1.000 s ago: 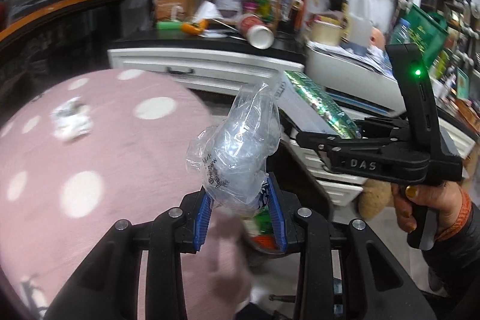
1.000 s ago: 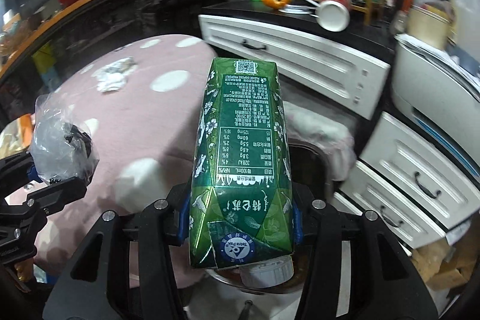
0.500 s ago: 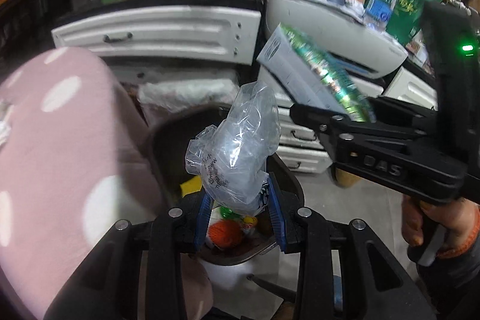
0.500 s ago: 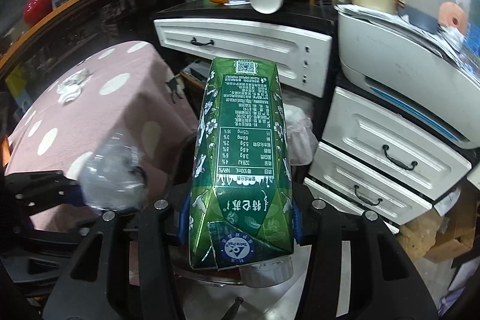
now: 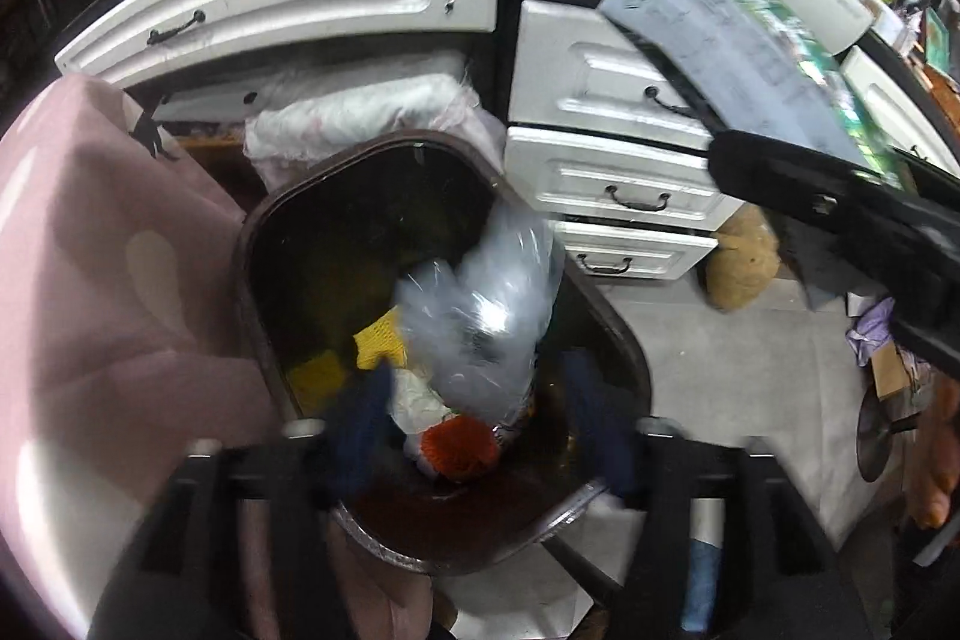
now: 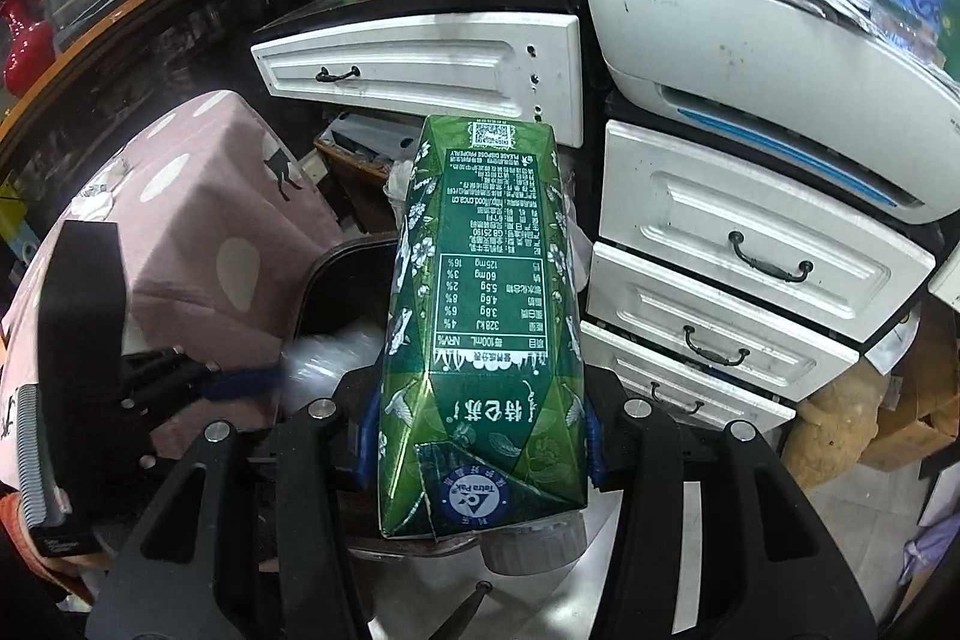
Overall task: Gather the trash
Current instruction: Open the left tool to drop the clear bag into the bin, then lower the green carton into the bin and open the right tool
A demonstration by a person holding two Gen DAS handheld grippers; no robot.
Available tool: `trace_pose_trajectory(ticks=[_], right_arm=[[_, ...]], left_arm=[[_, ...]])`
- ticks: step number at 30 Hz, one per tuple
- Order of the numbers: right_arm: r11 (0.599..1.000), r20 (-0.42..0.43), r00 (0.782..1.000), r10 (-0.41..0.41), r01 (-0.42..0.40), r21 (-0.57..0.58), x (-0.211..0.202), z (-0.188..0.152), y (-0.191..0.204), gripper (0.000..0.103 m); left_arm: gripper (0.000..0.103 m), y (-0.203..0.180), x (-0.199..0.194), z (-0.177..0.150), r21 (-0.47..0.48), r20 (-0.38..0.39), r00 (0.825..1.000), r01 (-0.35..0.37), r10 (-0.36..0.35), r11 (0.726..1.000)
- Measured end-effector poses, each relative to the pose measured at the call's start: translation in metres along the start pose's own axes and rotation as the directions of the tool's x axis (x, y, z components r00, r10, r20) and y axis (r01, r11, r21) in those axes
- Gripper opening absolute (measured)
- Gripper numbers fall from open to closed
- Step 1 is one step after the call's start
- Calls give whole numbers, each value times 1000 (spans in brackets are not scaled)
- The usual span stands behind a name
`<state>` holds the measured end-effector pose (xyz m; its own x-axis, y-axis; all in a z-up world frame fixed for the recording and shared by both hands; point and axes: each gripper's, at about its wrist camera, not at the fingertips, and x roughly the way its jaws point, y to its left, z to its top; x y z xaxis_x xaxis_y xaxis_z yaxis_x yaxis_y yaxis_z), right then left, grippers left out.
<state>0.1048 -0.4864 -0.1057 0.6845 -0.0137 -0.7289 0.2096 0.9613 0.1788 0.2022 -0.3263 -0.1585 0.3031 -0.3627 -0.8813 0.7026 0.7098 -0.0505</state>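
White drawer fronts [image 5: 606,160] crowd a cluttered room. In the left wrist view, the left hand-held gripper [image 5: 480,430] has just been opening, its blue pads apart, and the crumpled clear plastic bag [image 5: 480,316] drops over the dark brown bin [image 5: 264,280]; keep it centred. In the right wrist view, the right hand-held gripper [image 6: 477,436] clamps the green milk carton [image 6: 483,316] just above the bin; release once over its mouth.

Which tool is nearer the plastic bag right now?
Left. The left tool stands open around the plastic bag over the bin; the right tool, holding the carton, is off beside it.
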Motion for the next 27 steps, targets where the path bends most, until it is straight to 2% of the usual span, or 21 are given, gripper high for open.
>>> trace_pose_trajectory(ticks=[2, 4, 8, 16, 20, 27], right_arm=[[1000, -7, 1000, 3, -3, 2, 3, -2, 0, 50], [1000, -11, 1000, 4, -4, 1, 5, -3, 0, 50], [1000, -15, 1000, 0, 0, -1, 6, -4, 1, 50], [1000, -39, 999, 8, -8, -4, 16, -5, 5, 50], [999, -63, 997, 36, -38, -32, 23, -7, 21, 50], [990, -145, 986, 79, -95, -106, 49, -9, 62, 50]], left_arm=[[83, 3, 1, -1, -11, 0, 1000, 10, -10, 1000], [85, 4, 2, -1, -17, -7, 1000, 12, -12, 1000], [86, 4, -8, 2, -29, 19, 1000, 14, -14, 999], [92, -1, -75, -2, -8, 178, 984, 2, -1, 1000], [93, 4, -97, -9, -25, 217, 976, -5, 10, 1000], [96, 31, -129, -25, -74, 278, 957, -69, 87, 995]])
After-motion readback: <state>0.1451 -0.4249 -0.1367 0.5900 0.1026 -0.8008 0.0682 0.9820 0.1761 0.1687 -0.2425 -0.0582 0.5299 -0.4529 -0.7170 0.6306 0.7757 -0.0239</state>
